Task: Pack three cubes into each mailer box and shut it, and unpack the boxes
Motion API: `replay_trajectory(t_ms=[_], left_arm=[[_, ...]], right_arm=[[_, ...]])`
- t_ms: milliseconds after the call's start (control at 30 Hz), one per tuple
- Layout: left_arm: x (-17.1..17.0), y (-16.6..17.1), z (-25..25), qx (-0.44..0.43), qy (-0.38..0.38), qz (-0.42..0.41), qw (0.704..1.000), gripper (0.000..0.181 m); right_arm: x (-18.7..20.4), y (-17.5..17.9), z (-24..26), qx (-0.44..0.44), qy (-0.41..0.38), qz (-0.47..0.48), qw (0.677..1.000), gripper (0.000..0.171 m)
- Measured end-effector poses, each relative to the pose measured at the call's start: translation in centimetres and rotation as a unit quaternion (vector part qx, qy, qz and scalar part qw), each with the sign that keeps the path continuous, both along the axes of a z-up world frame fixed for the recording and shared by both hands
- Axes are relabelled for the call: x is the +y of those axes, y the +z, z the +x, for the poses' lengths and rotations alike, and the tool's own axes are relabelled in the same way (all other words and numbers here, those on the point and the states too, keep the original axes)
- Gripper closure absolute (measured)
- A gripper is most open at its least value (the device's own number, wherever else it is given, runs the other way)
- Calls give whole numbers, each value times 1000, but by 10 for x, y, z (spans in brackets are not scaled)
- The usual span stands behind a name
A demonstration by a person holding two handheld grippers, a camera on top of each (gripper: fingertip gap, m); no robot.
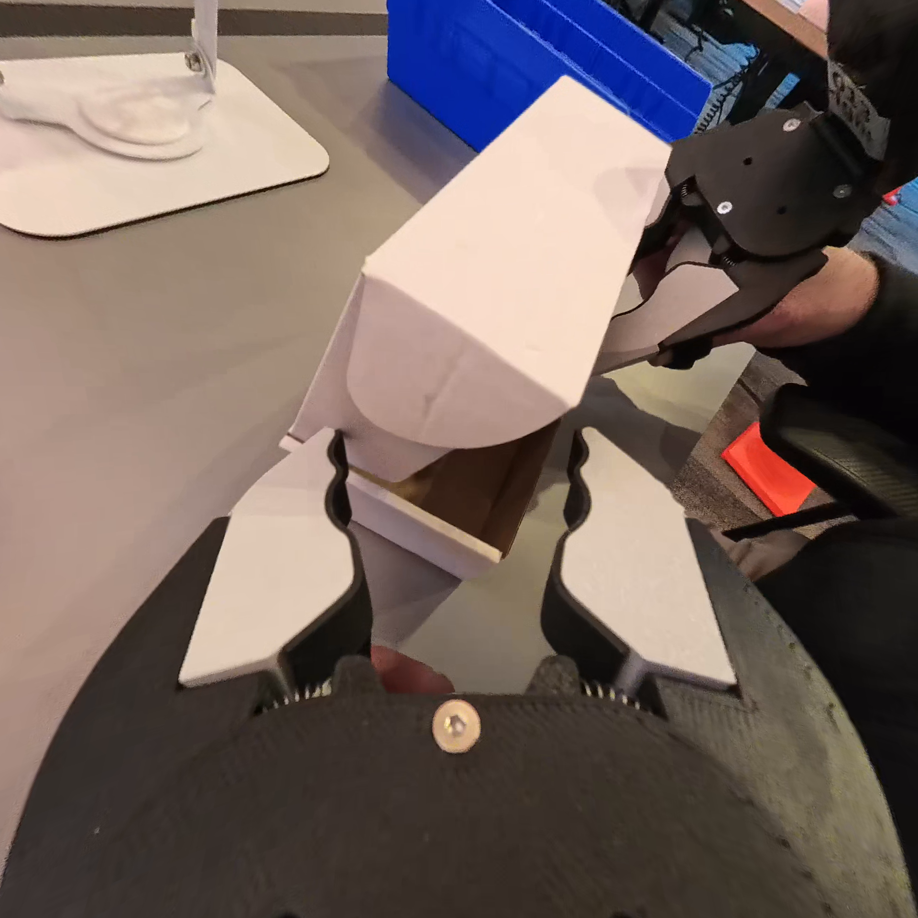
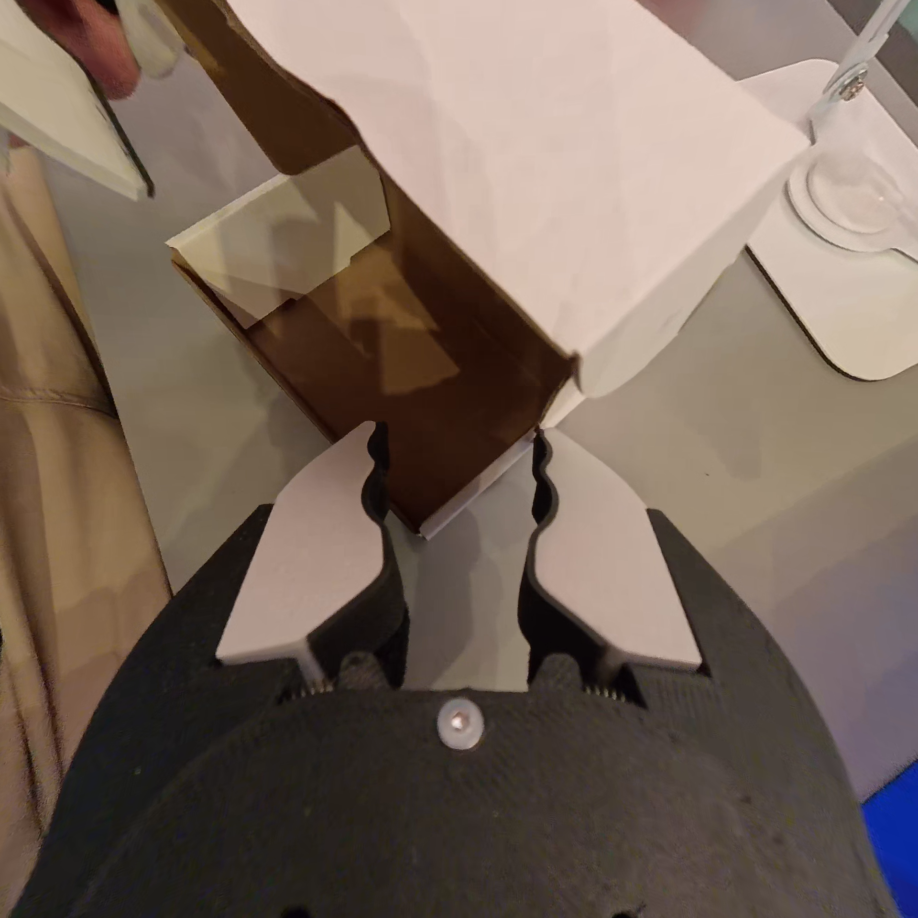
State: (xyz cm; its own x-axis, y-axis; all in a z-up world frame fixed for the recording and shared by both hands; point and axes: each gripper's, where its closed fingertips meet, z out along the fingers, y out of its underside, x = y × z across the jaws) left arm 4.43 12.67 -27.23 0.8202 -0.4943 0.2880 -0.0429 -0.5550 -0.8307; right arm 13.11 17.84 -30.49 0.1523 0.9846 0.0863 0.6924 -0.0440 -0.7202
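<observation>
A white mailer box [image 1: 497,248] with a brown inside lies slantwise on the grey table [image 1: 149,397], its lid half raised. My left gripper [image 1: 457,472] is open, its fingers either side of the box's near open end. My right gripper [image 1: 631,308] reaches in at the far end. In the right wrist view my right gripper [image 2: 459,447] is open and straddles a corner of the box [image 2: 422,377]. The part of the inside that shows is empty and the raised white lid [image 2: 546,149] hides the rest. One left-gripper finger [image 2: 64,124] shows at top left. No cubes are in view.
A white stand base [image 1: 149,164] lies on the table at the far left, and it also shows in the right wrist view [image 2: 819,298]. A blue bin [image 1: 497,64] stands behind the box. Beyond the table edge are a black chair [image 1: 819,447] and an orange-red object [image 1: 765,472] on the floor.
</observation>
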Motion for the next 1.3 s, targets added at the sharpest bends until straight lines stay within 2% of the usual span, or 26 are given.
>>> replay_trajectory(t_ms=[167,533,700,867,1033,1133,1300], left_arm=[[8,-1,5,2,10,5,1000,96],[0,-24,3,106,-31,7,994,94],[0,-27,1,111,-31,4,993,94],[-1,-29,2,123,-30,6,992,95],[0,-30,4,142,-34,14,989,94],[3,-33,-1,163,-29,17,986,92],[7,-33,-1,166,-26,20,986,92]], right_arm=[[-3,-1,-2,-11,10,4,1000,116],[-11,1,8,-30,39,-17,999,113],[-11,11,33,-43,46,-40,997,99],[10,52,25,47,53,-49,996,88],[-1,48,0,46,112,-113,986,93],[-3,44,-4,32,122,-91,988,93],[-3,39,-4,21,90,-102,991,99]])
